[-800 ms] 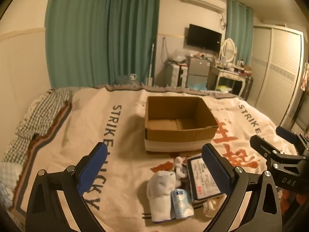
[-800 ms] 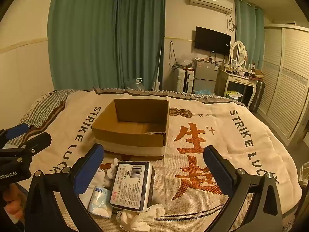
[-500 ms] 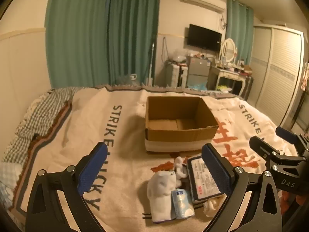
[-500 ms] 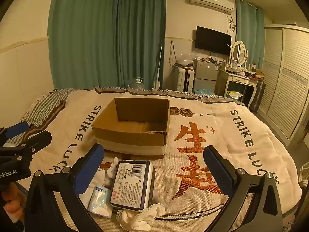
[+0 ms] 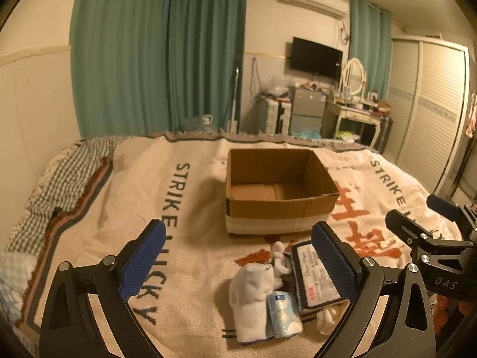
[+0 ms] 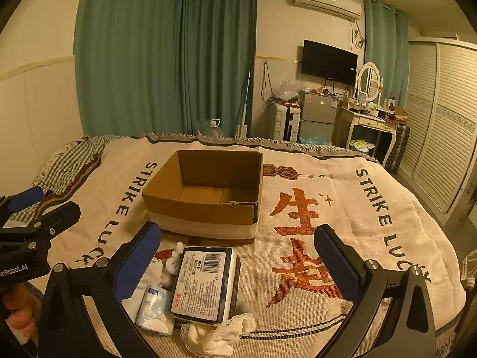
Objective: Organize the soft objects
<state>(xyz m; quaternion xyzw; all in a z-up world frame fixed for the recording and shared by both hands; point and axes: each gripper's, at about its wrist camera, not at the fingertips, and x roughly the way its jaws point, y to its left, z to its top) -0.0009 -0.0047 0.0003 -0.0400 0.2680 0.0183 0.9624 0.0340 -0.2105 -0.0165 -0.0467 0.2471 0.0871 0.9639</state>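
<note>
An open, empty cardboard box (image 5: 277,191) (image 6: 205,197) sits mid-bed on a cream blanket. In front of it lies a small pile: a white sock (image 5: 252,298), a small blue tissue pack (image 5: 283,313) (image 6: 155,305), a dark tissue pack with a white label (image 5: 314,277) (image 6: 205,283), a small white figure (image 5: 278,256) (image 6: 174,261) and a crumpled white lace cloth (image 6: 217,335). My left gripper (image 5: 238,265) is open and empty above the pile. My right gripper (image 6: 238,268) is open and empty, above the dark pack.
The blanket (image 6: 342,238) with "STRIKE LUCKY" lettering covers the bed; a checked sheet (image 5: 59,179) shows at the left edge. Green curtains, a TV, a dresser and a wardrobe stand beyond the bed. Each gripper shows in the other's view (image 5: 432,244) (image 6: 29,232).
</note>
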